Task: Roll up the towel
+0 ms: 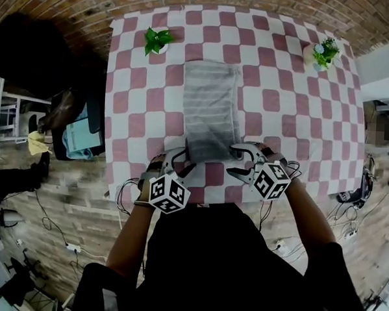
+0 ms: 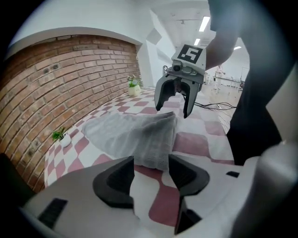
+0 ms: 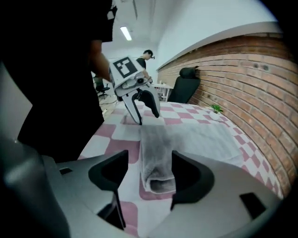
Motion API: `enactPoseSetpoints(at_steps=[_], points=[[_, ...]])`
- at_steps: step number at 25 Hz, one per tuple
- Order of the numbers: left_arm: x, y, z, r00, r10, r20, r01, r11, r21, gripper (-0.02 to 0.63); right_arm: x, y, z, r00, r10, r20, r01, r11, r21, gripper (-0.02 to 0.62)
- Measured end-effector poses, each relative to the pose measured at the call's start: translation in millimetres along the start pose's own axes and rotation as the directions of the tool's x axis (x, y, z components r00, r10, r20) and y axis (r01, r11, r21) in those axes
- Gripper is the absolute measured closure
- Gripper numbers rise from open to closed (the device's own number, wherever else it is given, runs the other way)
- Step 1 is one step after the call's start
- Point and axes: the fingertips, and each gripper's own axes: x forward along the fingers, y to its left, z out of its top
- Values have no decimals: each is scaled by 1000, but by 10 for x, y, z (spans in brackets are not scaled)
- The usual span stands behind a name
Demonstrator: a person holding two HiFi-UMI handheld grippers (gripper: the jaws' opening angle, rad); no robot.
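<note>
- Towel (image 1: 211, 110), grey, lies flat along the middle of the pink-and-white checked surface (image 1: 281, 110). Its near end is turned up into a short roll at the person's side.
- The left hand-held gripper (image 2: 151, 174) is partly open, with one jaw on either side of the roll's left end. Its pads are not pressing on the cloth.
- The right hand-held gripper (image 3: 149, 179) is also partly open, and the roll's right end lies unclamped between its jaws.
- Both hand-held grippers tilt downward and face each other across the roll.
- Two small potted plants (image 1: 156, 40) (image 1: 325, 53) stand near the far corners, apart from the towel.
</note>
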Motion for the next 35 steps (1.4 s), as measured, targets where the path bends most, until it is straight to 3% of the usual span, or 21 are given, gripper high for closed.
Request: enactPoseSetpoints(at_steps=[3, 5, 10, 17, 18, 19, 23, 35], points=[[64, -184, -35, 999, -25, -33, 27, 998, 64, 374, 126, 159, -132, 998, 1, -66, -9, 993, -114, 325], [128, -249, -54, 998, -35, -55, 40, 995, 93, 385, 177, 168, -192, 996, -18, -82, 6, 990, -141, 329], [254, -269, -63, 993, -48, -109, 63, 989, 136, 420, 216, -20, -298, 992, -86, -95, 76, 992, -99, 451], [327, -233, -86, 979, -54, -198, 83, 987, 138, 479, 246, -106, -377, 993, -110, -49, 111, 994, 23, 552], [325, -227, -86, 979, -44, -200, 74, 986, 147, 488, 251, -107, -370, 992, -113, -48, 115, 993, 38, 555], [321, -217, -87, 980, -29, -199, 60, 986, 153, 550, 251, -107, -361, 992, -115, -47, 117, 991, 57, 557], [262, -231, -83, 982, -19, -190, 45, 990, 136, 563, 182, -58, -292, 991, -126, -33, 129, 983, 134, 563], [-197, -838, -296, 988, -86, -126, 109, 975, 196, 563, 130, 738, -130, 989, -124, -84, 135, 982, 132, 560]])
